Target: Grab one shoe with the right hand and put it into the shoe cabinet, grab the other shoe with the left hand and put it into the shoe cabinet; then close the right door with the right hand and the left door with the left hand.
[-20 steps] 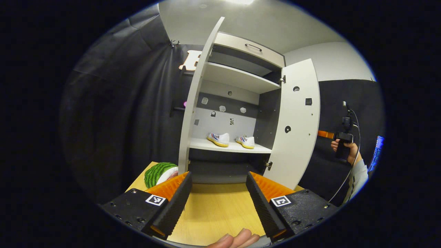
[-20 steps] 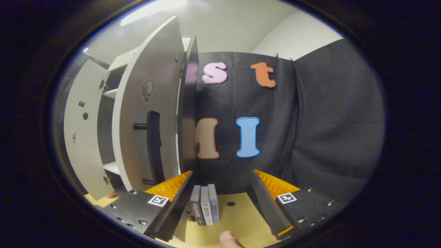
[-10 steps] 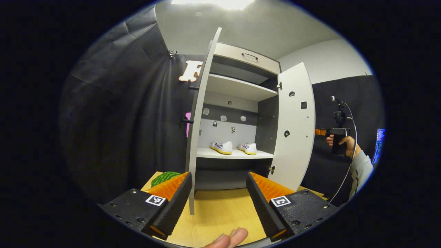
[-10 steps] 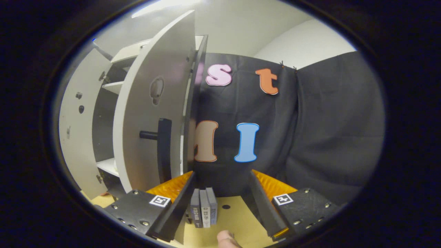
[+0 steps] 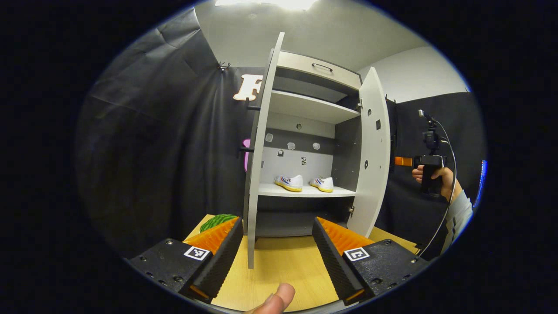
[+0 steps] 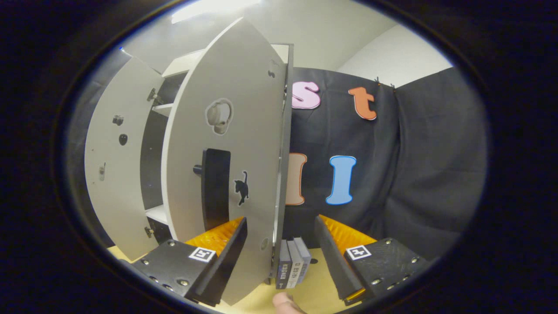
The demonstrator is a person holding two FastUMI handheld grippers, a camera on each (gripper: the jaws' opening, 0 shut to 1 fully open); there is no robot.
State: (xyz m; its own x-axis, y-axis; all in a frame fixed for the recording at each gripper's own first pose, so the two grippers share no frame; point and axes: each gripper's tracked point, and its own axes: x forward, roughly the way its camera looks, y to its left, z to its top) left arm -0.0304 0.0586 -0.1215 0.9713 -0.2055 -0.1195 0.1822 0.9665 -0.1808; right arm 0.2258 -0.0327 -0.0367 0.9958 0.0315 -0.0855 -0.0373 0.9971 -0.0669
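Black cloth walls surround the light wooden desk [image 5: 279, 261] carrying the tall white shoe cabinet [image 5: 305, 131]. We see two white sneakers [image 5: 304, 183] on its lower shelf. Since the earlier frame, the white right door with a black handle [image 6: 226, 174] has swung inward between our right tongs [image 6: 279, 257], which gape wide. Our left tongs [image 5: 277, 257] gape wide too, straddling the left door's [image 5: 259, 152] edge, holding nothing.

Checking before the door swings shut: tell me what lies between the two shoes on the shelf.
Nothing: in the left gripper view, bare shelf separates the left shoe from the right shoe; they sit apart.
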